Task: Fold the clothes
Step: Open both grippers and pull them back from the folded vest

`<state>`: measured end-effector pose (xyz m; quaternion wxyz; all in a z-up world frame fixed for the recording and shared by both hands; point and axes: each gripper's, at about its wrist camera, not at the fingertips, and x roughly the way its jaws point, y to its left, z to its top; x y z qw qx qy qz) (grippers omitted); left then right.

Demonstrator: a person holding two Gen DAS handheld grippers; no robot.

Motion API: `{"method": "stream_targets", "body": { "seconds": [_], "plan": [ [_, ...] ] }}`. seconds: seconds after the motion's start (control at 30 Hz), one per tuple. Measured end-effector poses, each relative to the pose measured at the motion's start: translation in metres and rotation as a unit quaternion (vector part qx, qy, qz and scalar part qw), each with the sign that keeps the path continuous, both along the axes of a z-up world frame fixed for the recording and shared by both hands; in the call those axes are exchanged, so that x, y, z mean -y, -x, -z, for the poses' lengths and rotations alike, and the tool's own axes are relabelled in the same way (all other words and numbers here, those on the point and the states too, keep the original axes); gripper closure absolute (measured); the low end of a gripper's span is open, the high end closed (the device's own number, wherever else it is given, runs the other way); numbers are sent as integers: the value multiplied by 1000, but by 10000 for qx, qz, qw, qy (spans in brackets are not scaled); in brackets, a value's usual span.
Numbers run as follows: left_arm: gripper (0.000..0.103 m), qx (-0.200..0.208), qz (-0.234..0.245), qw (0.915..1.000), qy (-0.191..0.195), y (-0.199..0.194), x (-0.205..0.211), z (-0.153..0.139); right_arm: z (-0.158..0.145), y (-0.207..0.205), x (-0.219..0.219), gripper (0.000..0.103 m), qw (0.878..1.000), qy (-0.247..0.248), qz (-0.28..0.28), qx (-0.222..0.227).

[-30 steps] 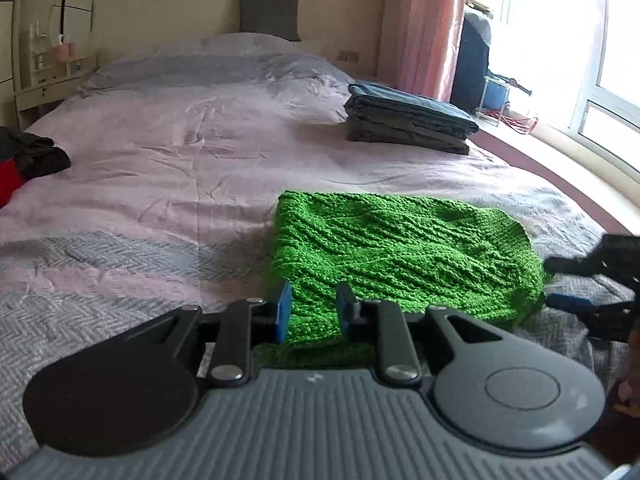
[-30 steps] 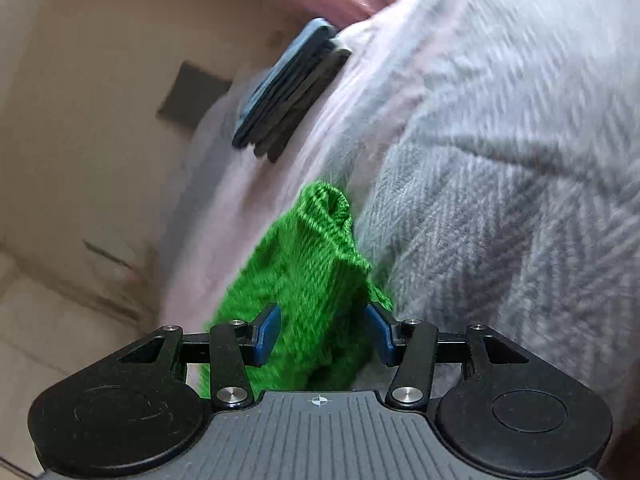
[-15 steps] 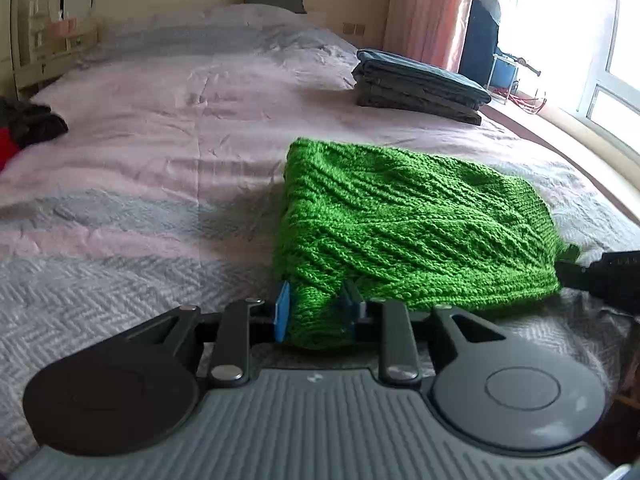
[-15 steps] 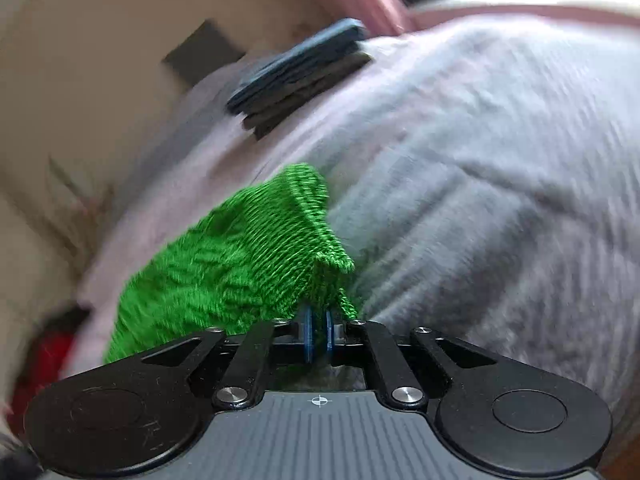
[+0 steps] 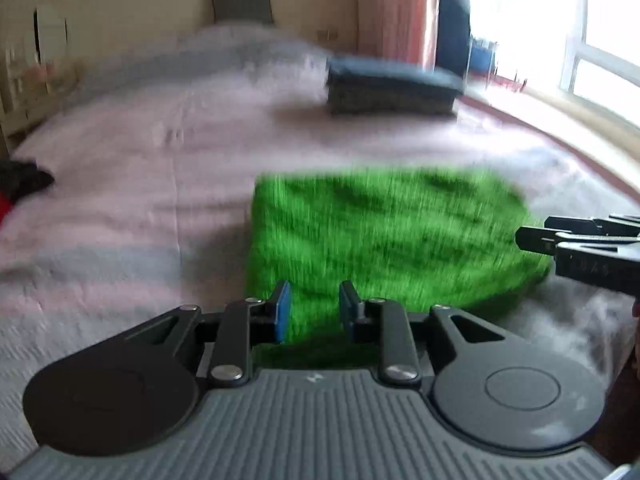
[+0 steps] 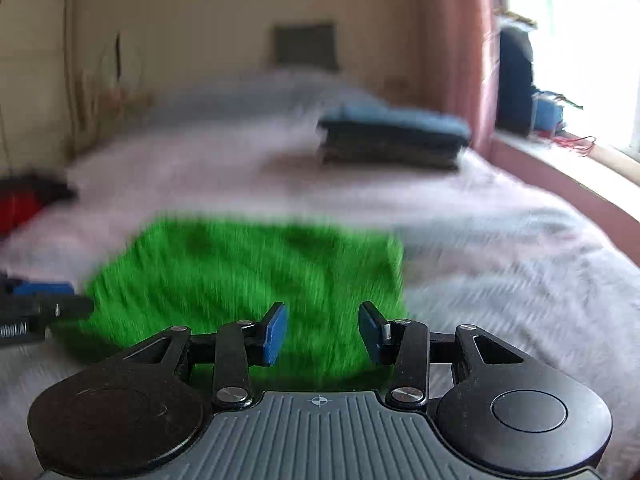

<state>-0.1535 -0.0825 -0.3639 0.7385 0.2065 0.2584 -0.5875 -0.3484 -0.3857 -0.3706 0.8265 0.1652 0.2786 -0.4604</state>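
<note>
Both tools [image 5: 311, 312] [image 6: 323, 332] apart — sweater [image 5: 384, 240] free

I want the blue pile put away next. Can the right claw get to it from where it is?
Probably yes, with a long stretch. The right claw is open over the green sweater, and only bare blanket lies between it and the blue pile.

The right gripper [image 6: 322, 332], fingers [image 6: 274, 334] spread, hovers over the folded green sweater [image 6: 244, 276] on the bed [image 6: 500, 248].
</note>
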Motion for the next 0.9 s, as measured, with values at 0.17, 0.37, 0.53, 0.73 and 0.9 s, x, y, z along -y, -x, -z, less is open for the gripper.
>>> {"method": "stream_targets", "body": {
  "seconds": [0.17,0.37,0.53,0.73,0.9],
  "plan": [
    [79,-106,-96,9998,-135,-1,-2,17,23,4,6,59,9992,-396,12,-66],
    [78,-46,-308,9992,-235,7,-8,-5,-7,14,8,19,9969,-720,285,165],
    [71,-262,-566,9965,-551,17,-24,-18,-28,26,-8,19,9917,-1168,386,374],
    [71,-274,-733,9935,-827,29,-37,-20,-35,33,-20,18,9878,-1432,560,234],
    [68,-253,-771,9930,-855,34,-49,-23,-34,35,-28,18,9867,-1470,674,152]
  ]
}}
